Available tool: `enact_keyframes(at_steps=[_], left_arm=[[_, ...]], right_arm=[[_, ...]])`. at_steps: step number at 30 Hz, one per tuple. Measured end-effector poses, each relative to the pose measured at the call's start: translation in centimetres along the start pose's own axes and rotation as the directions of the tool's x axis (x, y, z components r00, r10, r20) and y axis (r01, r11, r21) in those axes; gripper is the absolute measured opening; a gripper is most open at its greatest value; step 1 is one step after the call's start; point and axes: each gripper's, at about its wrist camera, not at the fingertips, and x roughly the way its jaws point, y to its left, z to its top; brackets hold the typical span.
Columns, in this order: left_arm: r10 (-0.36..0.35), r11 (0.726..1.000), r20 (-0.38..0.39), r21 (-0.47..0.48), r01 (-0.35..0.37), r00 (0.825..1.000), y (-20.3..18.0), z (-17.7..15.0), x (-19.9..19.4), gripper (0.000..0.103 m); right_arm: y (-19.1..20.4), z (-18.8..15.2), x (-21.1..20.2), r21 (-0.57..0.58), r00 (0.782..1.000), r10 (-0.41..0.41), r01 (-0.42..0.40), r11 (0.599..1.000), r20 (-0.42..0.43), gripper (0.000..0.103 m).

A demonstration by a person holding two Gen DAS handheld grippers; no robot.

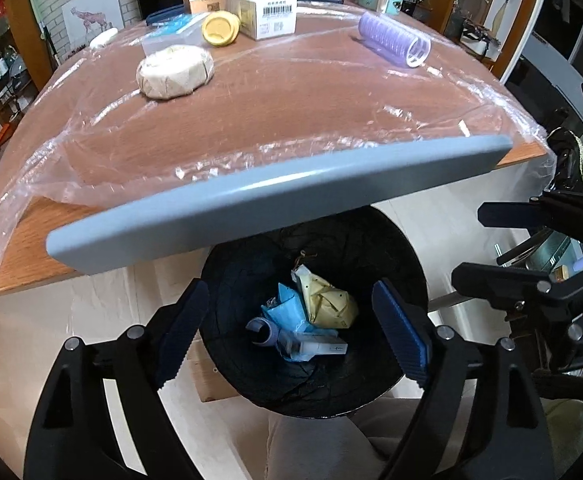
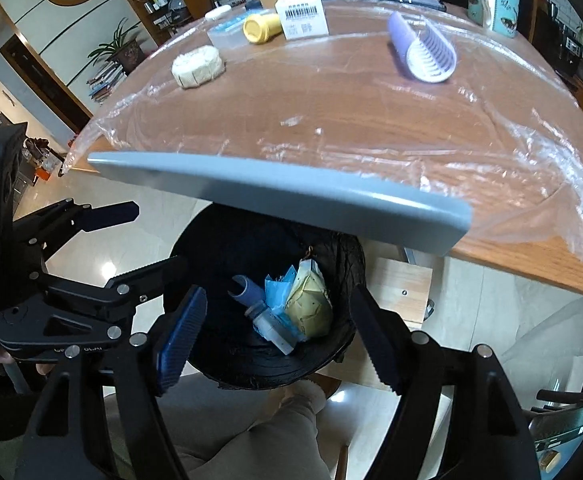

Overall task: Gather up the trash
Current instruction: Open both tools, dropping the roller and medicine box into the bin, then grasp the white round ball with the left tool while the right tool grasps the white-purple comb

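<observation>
A black bin (image 1: pixel 395 248) (image 2: pixel 343 256) stands on the floor under the table's near edge. It holds a crumpled yellow paper (image 1: pixel 329 300) (image 2: pixel 309 304), a blue wrapper (image 1: pixel 287 308), a purple tube (image 2: pixel 247 290) and a small white box (image 1: pixel 323 346). A long grey board (image 1: pixel 275 200) (image 2: pixel 291 196), slightly blurred, juts from the table edge over the bin. My left gripper (image 1: pixel 289 286) (image 2: pixel 161 236) hovers open above the bin with nothing between its fingers. My right gripper (image 2: pixel 279 292) (image 1: pixel 467 245) is beside it, also open and empty. Neither touches the board.
The wooden table (image 1: pixel 31 248) is covered by clear plastic film (image 2: pixel 531 152). On it lie a round paper-wrapped cake (image 1: pixel 175 72), a yellow cup (image 1: pixel 221 28), a barcoded white box (image 1: pixel 267 16) and a purple hair roller (image 1: pixel 395 44). A person's beige trouser leg (image 2: pixel 283 420) is below the bin.
</observation>
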Motion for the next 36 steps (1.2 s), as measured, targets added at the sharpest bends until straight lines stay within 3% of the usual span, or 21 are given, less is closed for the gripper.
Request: enact_keyframes(at_steps=[5, 9, 10, 12, 15, 19, 25, 36], left_arm=[[-0.036, 0.999, 0.096, 0.011, 0.035, 0.995, 0.3, 0.9, -3.1, 0.085], [-0.123, 0.992, 0.223, 0.051, 0.114, 0.967, 0.1, 2.1, -7.2, 0.088], [-0.124, 0.992, 0.258, 0.062, 0.112, 0.958, 0.2, 2.6, -8.2, 0.095], [-0.088, 0.995, 0.320, 0.065, 0.071, 0.943, 0.4, 3.6, -9.4, 0.100], [-0.013, 0.999, 0.387, 0.047, -0.006, 0.922, 1.4, 5.6, -9.7, 0.101], [0.064, 0.998, 0.353, -0.001, -0.068, 0.934, 3.6, 8.6, -7.5, 0.101], [0.109, 0.994, 0.274, -0.032, -0.104, 0.956, 6.3, 11.2, -2.7, 0.101], [0.160, 0.987, 0.195, -0.032, -0.157, 0.968, 8.2, 12.4, 1.9, 0.101]], right_arm=[[0.0, 1.0, -3.5, -0.025, 0.995, 0.011, -0.008, 1.000, 0.103, 0.074], [-0.1, 2.7, -6.5, -0.039, 0.976, -0.015, 0.024, 0.999, 0.217, 0.089], [-0.4, 3.3, -7.1, -0.037, 0.966, -0.041, 0.052, 0.998, 0.256, 0.093], [-0.8, 4.5, -7.2, -0.036, 0.952, -0.094, 0.109, 0.993, 0.292, 0.098], [-2.1, 6.4, -6.3, -0.023, 0.942, -0.161, 0.175, 0.984, 0.296, 0.099], [-3.9, 8.7, -4.8, -0.004, 0.936, -0.203, 0.213, 0.977, 0.287, 0.099], [-5.8, 11.6, -0.8, 0.021, 0.945, -0.227, 0.229, 0.973, 0.236, 0.099], [-6.9, 14.1, 2.3, 0.057, 0.943, -0.267, 0.261, 0.964, 0.201, 0.098]])
